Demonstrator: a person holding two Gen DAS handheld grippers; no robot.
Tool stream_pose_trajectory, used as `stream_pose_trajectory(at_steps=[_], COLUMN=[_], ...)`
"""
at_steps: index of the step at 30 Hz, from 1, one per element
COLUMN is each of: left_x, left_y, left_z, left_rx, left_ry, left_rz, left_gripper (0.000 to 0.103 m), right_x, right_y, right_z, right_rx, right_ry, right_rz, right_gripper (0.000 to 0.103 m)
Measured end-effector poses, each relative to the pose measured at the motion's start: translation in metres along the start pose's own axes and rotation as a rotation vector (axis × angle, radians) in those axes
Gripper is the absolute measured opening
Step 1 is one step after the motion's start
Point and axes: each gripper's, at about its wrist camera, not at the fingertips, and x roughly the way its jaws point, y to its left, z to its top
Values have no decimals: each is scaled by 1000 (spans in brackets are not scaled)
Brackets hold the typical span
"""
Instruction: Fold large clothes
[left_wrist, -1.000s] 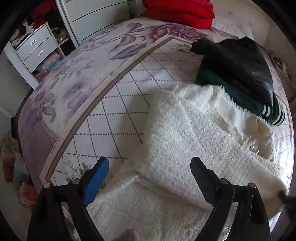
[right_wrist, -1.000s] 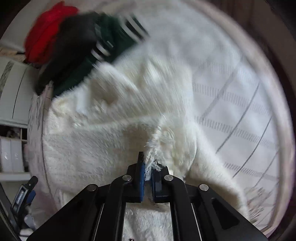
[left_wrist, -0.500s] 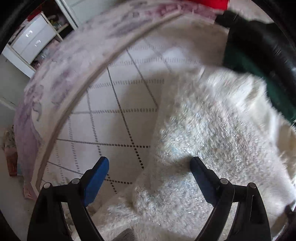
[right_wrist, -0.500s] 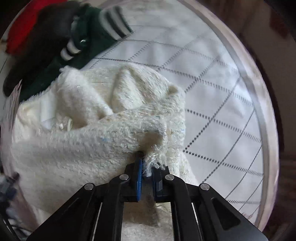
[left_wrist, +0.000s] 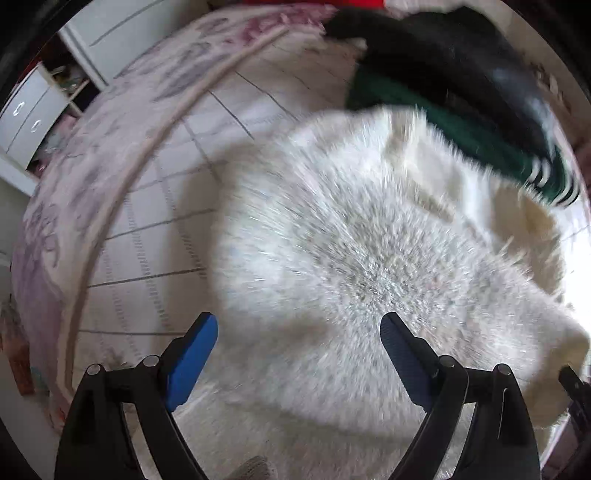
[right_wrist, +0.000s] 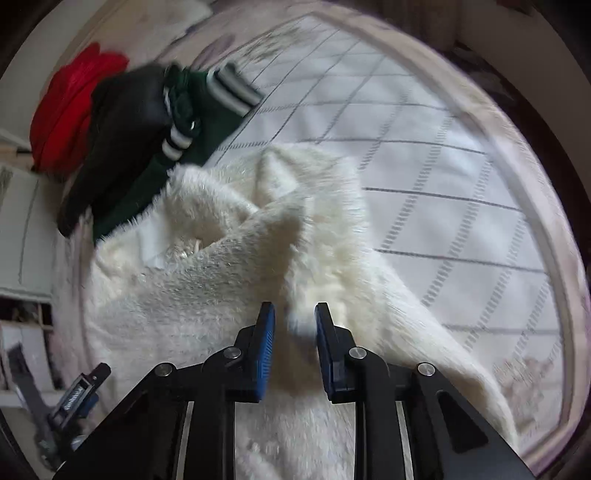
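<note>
A large fluffy cream-white garment (left_wrist: 362, 266) lies partly folded on the bed's white diamond-pattern mat (left_wrist: 155, 229). My left gripper (left_wrist: 299, 332) is wide open and empty just above the garment's near part. My right gripper (right_wrist: 294, 321) has its jaws apart with a narrow gap, over a raised fold of the same garment (right_wrist: 236, 280); nothing is held between the pads. The left gripper shows at the lower left of the right wrist view (right_wrist: 79, 391).
A black and dark green striped pile of clothes (left_wrist: 461, 99) lies right behind the white garment, with a red garment (right_wrist: 70, 107) beyond it. A white drawer unit (left_wrist: 26, 122) stands left of the bed. The flowered bedspread (left_wrist: 88, 147) borders the mat.
My right gripper has opened and let go of the white garment's edge, which now lies as a fold. My left gripper stays open and has moved in over the garment.
</note>
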Motion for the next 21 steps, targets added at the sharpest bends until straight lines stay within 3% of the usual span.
stream_pose_trajectory(at_steps=[2, 4, 6, 8, 10, 11, 12, 16, 21], left_x=[21, 32, 21, 1, -18, -27, -37, -72, -73], left_y=[-9, -16, -16, -15, -16, -16, -19, -38, -67], left_z=[5, 12, 18, 21, 21, 20, 17, -5, -45], left_rx=[33, 71, 70, 69, 61, 59, 60, 88, 102], left_ry=[15, 29, 18, 9, 5, 3, -3, -59, -55], left_rz=[28, 53, 18, -42, -83, -90, -93, -64, -8], left_gripper=[90, 90, 90, 90, 90, 90, 90, 96, 96], right_x=[37, 54, 39, 8, -21, -35, -50, -49, 21], right_y=[8, 7, 13, 8, -2, -8, -16, -24, -20], right_z=[6, 14, 22, 21, 16, 12, 7, -4, -11], right_rx=[-51, -24, 8, 67, 109, 119, 114, -71, -466], right_ry=[43, 86, 126, 128, 115, 107, 93, 181, 320], right_rz=[-137, -151, -154, -92, -74, -90, -121, -311, -431], right_gripper=[20, 20, 22, 24, 41, 55, 62, 63, 62])
